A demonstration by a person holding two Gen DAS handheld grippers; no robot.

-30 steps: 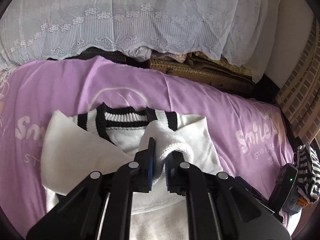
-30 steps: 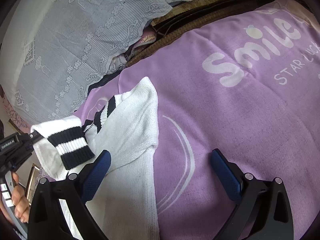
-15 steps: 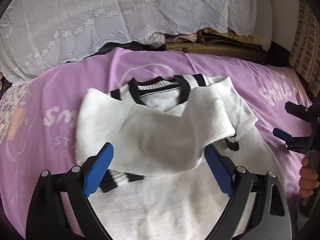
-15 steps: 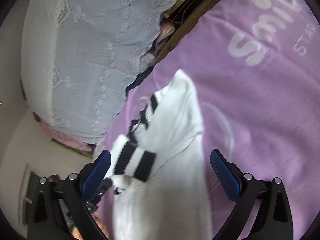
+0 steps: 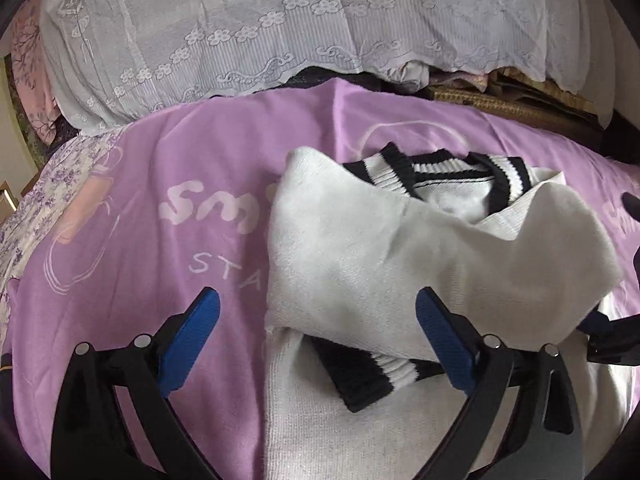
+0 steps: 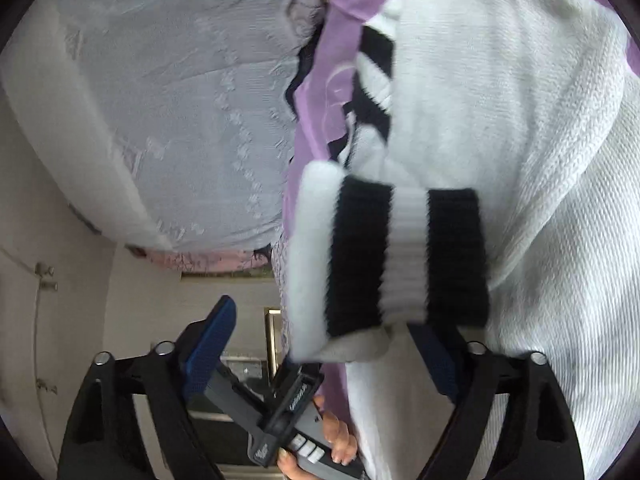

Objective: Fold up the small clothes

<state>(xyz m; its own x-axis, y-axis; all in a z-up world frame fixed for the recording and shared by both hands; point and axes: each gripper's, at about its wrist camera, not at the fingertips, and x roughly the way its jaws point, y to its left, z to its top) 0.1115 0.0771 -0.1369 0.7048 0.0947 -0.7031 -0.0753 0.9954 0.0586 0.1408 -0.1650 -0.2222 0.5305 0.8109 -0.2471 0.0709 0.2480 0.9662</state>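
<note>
My left gripper [image 5: 316,344] is opening wide and empty above the white sweater [image 5: 400,248], its sleeve folded across. My right gripper [image 6: 324,354] is closing, pads not yet pressing the striped cuff [image 6: 408,256] between them.

A home bedroom: a bed spread with a purple blanket [image 5: 132,240] printed "Smile", a lace cover [image 5: 248,28] draped over piled bedding, floral sheets [image 5: 28,216], plain cream walls [image 6: 36,208] beside
</note>
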